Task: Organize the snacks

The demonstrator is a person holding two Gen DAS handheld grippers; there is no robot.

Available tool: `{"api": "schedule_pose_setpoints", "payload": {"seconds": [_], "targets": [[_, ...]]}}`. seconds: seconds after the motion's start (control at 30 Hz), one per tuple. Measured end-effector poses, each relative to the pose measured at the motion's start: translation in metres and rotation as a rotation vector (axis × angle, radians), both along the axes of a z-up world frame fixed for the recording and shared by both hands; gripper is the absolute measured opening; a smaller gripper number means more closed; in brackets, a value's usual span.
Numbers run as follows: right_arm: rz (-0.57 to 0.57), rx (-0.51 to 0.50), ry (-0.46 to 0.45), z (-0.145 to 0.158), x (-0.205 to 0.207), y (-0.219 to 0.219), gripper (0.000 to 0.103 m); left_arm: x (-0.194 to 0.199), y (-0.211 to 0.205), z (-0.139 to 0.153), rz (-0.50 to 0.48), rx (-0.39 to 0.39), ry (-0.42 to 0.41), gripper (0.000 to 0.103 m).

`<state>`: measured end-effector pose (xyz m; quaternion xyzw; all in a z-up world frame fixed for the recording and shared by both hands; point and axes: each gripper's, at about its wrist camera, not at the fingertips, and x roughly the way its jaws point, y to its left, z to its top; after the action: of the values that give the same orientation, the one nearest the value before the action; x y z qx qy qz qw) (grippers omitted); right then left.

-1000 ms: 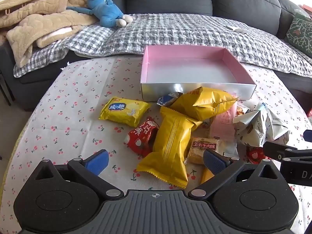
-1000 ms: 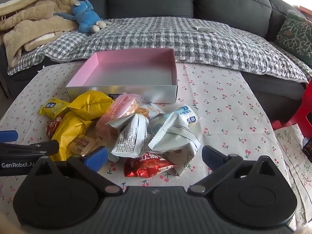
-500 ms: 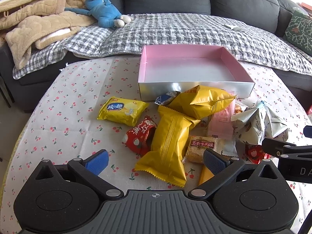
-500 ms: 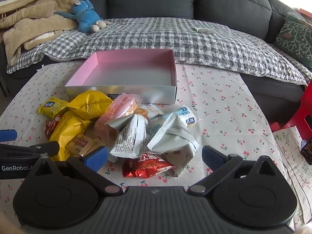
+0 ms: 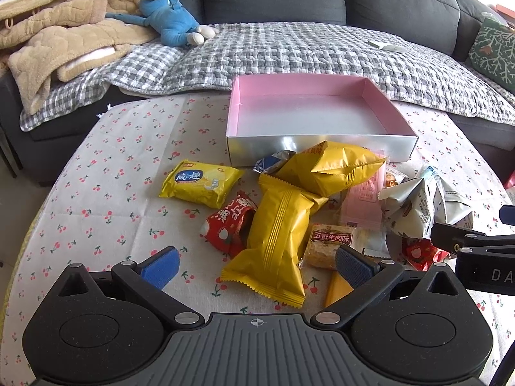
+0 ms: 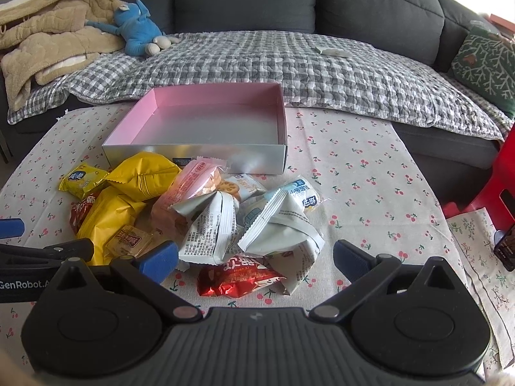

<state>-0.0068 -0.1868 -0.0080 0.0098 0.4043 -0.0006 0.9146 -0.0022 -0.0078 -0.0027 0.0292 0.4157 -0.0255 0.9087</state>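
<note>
I am holding my left tongs (image 5: 256, 265) and right tongs (image 6: 256, 255) apart, gripping nothing. Crinkled yellow, red, pink and grey snack packets (image 5: 280, 225) are lying heaped on the counter (image 5: 106, 199), just before the pink-lined box (image 5: 318, 148).

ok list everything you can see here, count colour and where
box: 1, pink inside, silver outside, nothing in it, far side of table
plain yellow packets: 2, overlapping, before the box
small yellow packet, blue label: 1, left of pile
red packets: 2, one by yellow packets, one at pile's near edge
pink packet: 1, mid pile
grey-white packets: 2, right of pile
tablecloth: 1, cherry print
blue plush toy: 1, on sofa
tan blanket: 1, sofa's left end
left tool: open
right tool: open
</note>
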Motion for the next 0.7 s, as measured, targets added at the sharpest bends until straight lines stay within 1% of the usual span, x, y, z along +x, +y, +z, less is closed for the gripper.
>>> {"api": "schedule_pose_setpoints", "payload": {"seconds": [0.7], "targets": [[0.000,-0.001,0.000,0.0001,-0.0001,-0.0011,0.103,-0.0001,-0.0020,-0.0009,-0.005,0.002,0.006,0.103]]}}
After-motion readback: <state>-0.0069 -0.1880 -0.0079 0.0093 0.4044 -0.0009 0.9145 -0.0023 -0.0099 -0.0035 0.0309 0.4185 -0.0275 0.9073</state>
